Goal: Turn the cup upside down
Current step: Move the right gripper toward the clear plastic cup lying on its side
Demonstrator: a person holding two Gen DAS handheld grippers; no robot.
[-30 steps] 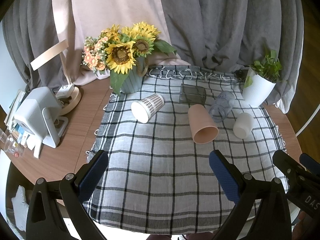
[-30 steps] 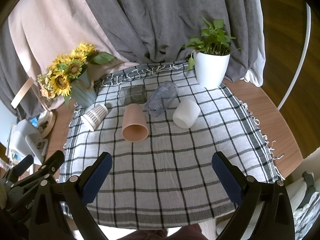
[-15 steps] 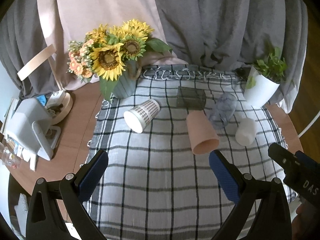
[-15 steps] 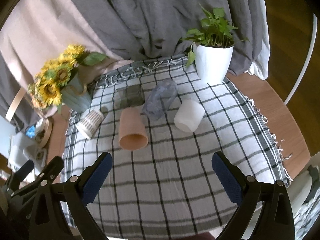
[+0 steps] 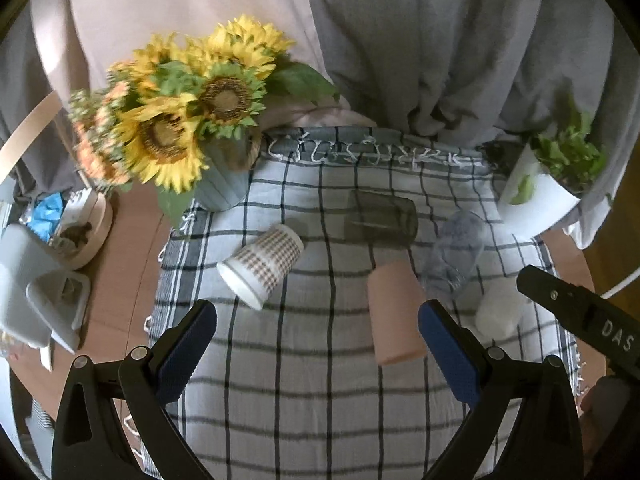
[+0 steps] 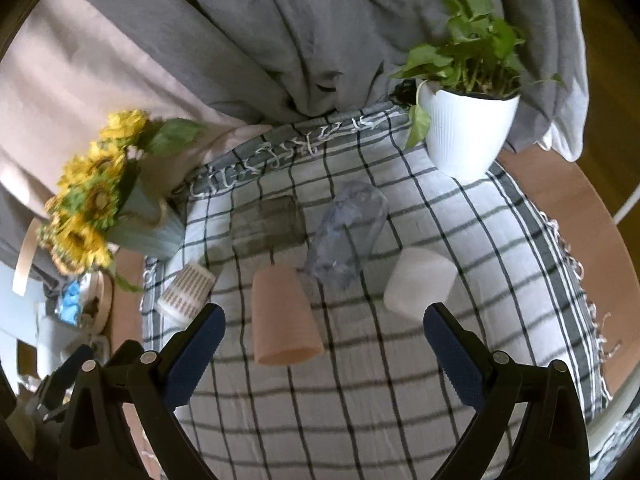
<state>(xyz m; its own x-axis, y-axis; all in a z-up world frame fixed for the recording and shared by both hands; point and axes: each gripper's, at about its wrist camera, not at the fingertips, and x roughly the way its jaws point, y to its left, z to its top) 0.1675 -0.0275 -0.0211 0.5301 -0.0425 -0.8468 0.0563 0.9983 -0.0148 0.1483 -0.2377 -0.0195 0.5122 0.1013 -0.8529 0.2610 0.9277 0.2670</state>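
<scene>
Both the left gripper and right gripper hang with jaws spread wide and empty. The pink cup lies on its side at mid-frame on the checked cloth, likely the right gripper's target.

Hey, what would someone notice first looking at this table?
Probably the sunflower bouquet at the checked cloth's far left corner, and the white potted plant at the far right. Between them several cups lie on their sides, the pink cup nearest, its mouth facing the cameras.
</scene>
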